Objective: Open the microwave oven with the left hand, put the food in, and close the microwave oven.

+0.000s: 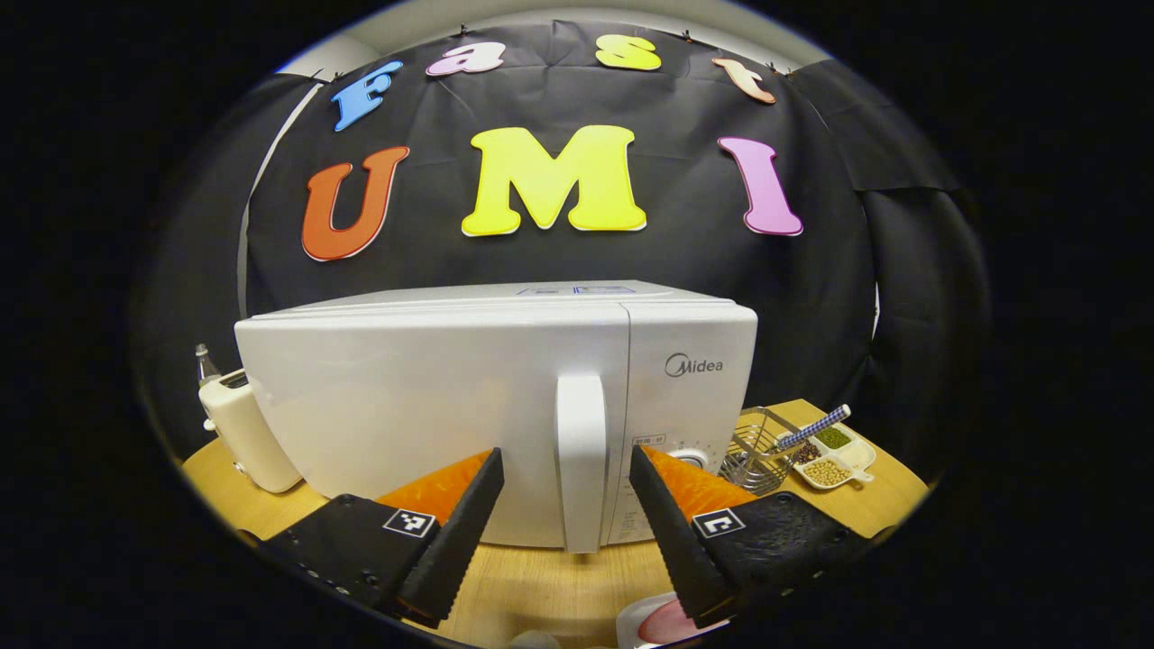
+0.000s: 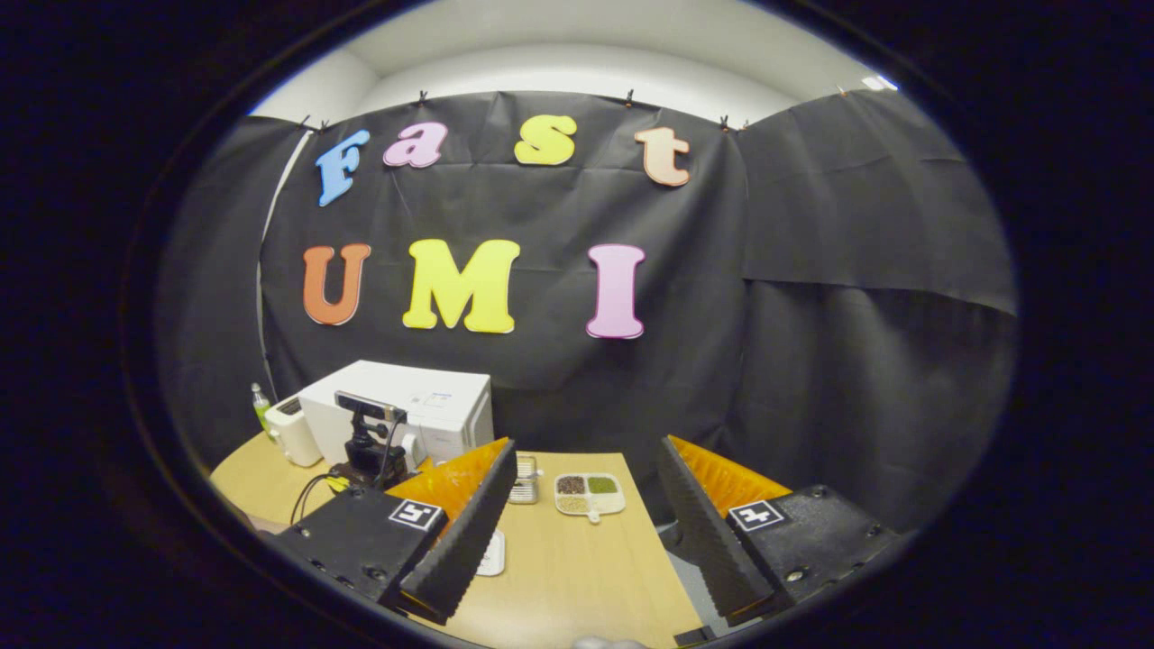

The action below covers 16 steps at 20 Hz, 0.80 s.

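The white microwave [image 1: 433,406] stands straight ahead in the left gripper view with its door closed. Its upright white handle [image 1: 581,460] lines up with the gap of my left gripper [image 1: 563,458], which is open; I see no finger touching the handle. A white plate with pink food [image 1: 663,622] lies on the table just below my left gripper's right finger. In the right gripper view my right gripper [image 2: 588,451] is open and empty over the table's right part. The microwave [image 2: 424,406] sits far to its left, the left gripper [image 2: 365,446] in front of it.
A cream toaster [image 1: 248,433] stands left of the microwave, a small bottle [image 2: 260,406] behind it. Right of the microwave are a wire basket [image 1: 757,451] and a divided dish of beans [image 1: 834,455]. The wooden table's [image 2: 586,577] right edge runs close under my right gripper.
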Each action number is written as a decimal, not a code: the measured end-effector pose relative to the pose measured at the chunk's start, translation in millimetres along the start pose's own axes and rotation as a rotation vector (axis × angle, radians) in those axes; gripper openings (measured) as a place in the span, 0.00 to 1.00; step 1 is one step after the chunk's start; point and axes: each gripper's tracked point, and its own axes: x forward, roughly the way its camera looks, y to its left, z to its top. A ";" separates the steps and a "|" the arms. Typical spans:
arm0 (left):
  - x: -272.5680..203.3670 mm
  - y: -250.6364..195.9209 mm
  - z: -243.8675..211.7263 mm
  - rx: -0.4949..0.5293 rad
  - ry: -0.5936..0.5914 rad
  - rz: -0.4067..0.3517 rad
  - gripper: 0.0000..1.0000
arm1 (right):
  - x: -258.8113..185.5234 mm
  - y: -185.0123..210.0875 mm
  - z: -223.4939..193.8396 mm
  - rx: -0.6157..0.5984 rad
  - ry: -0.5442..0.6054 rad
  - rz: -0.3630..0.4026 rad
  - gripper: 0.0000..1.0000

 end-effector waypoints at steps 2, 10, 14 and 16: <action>-0.6 -2.2 -0.9 -0.001 -0.003 0.004 0.70 | -0.8 0.4 -0.8 -0.001 0.003 0.007 0.95; -1.4 -9.1 -2.5 -0.002 0.009 -0.044 0.17 | 2.9 15.9 -3.0 -0.003 0.023 0.058 1.00; -3.6 -8.4 -3.5 -0.027 0.021 -0.046 0.11 | -0.6 22.1 1.6 -0.015 0.017 0.067 1.00; -6.3 -9.0 -3.6 -0.025 0.025 -0.065 0.11 | -2.9 25.2 3.5 -0.025 0.014 0.073 1.00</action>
